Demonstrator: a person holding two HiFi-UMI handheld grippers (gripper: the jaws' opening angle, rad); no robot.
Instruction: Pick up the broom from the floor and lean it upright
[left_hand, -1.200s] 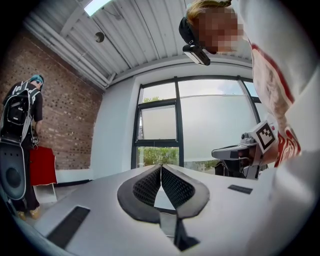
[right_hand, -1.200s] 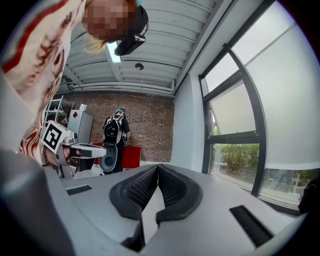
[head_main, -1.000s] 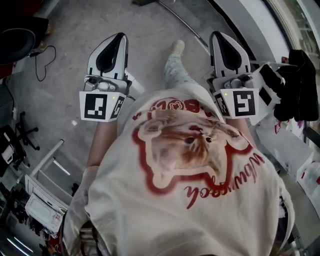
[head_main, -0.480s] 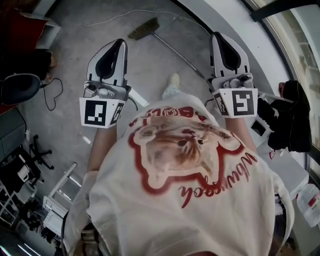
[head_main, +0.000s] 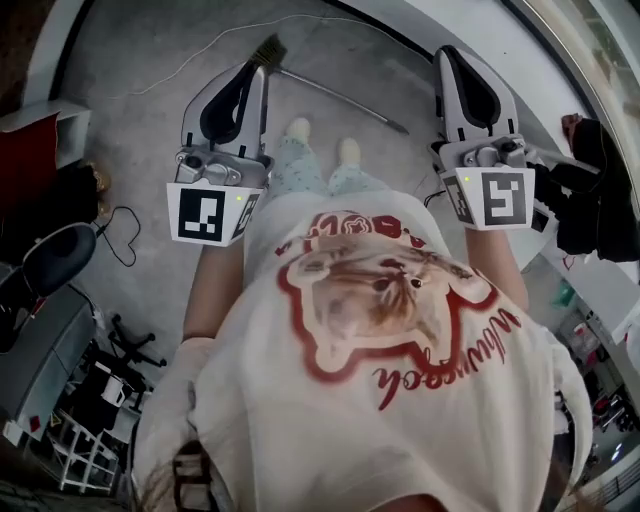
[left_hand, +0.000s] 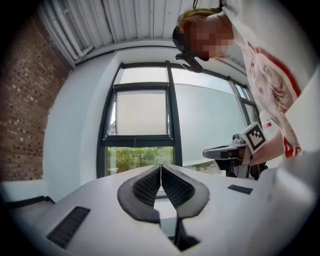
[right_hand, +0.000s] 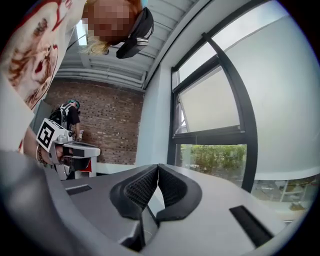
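Broom (head_main: 340, 98), bristly head, thin handle, on floor (head_main: 140, 130); L tongs (left_hand: 161, 169), R tongs (right_hand: 158, 168) clenched.

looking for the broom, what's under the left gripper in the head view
The broom lies on the floor beneath it. Its bristles show just past the tip of the left gripper, and the handle runs off to the right. The gripper covers part of the bristle head.
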